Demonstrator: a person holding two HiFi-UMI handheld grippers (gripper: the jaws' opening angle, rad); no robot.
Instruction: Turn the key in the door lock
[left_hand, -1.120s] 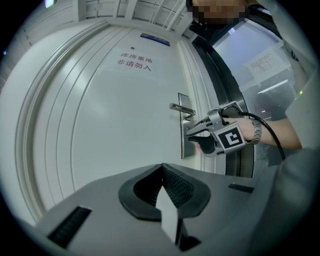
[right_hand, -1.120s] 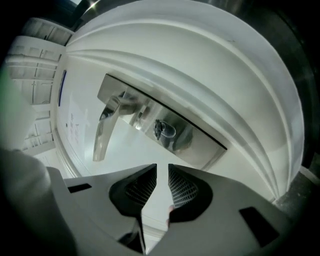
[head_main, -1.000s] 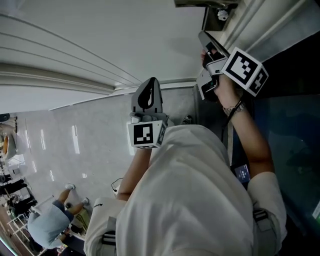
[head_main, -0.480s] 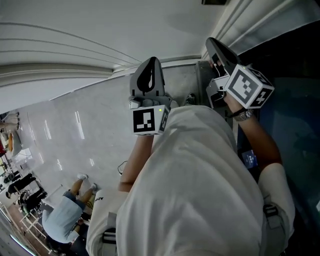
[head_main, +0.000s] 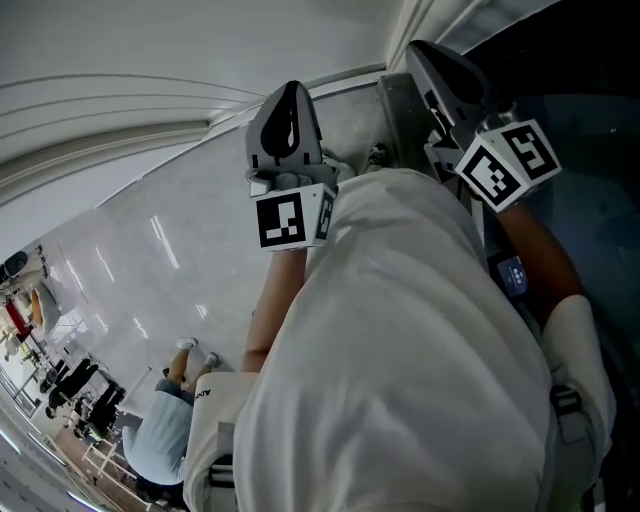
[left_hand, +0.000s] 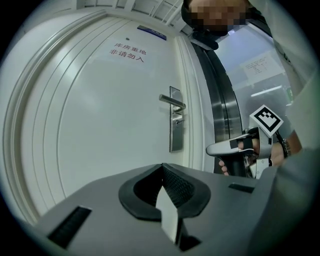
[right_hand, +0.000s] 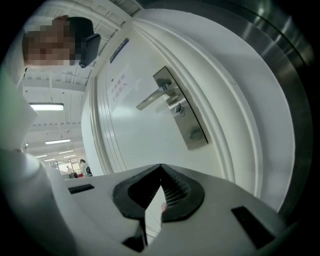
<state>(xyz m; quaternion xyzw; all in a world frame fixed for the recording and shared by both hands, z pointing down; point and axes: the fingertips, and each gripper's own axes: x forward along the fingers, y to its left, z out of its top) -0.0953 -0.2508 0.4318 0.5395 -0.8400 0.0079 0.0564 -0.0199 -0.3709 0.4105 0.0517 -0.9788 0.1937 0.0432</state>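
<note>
Near the middle of both gripper views, the lock plate (left_hand: 175, 132) below the door handle (left_hand: 171, 101) stands well apart from the 2 grippers. The left gripper (left_hand: 162, 167) and right gripper (right_hand: 160, 166) each have their jaws pressed together on nothing. Turning looks either finished or not begun, since any key at the keyhole (right_hand: 180, 111) is too small to make out.

I'm getting bright, even indoor light washing over the white door (left_hand: 100, 125) beyond the fingers (left_hand: 90, 205). In the right gripper view, ceiling light strips (right_hand: 47, 106) are glowing left of the fingers. Fisheye is bending the edges, and the corners are darkening.
</note>
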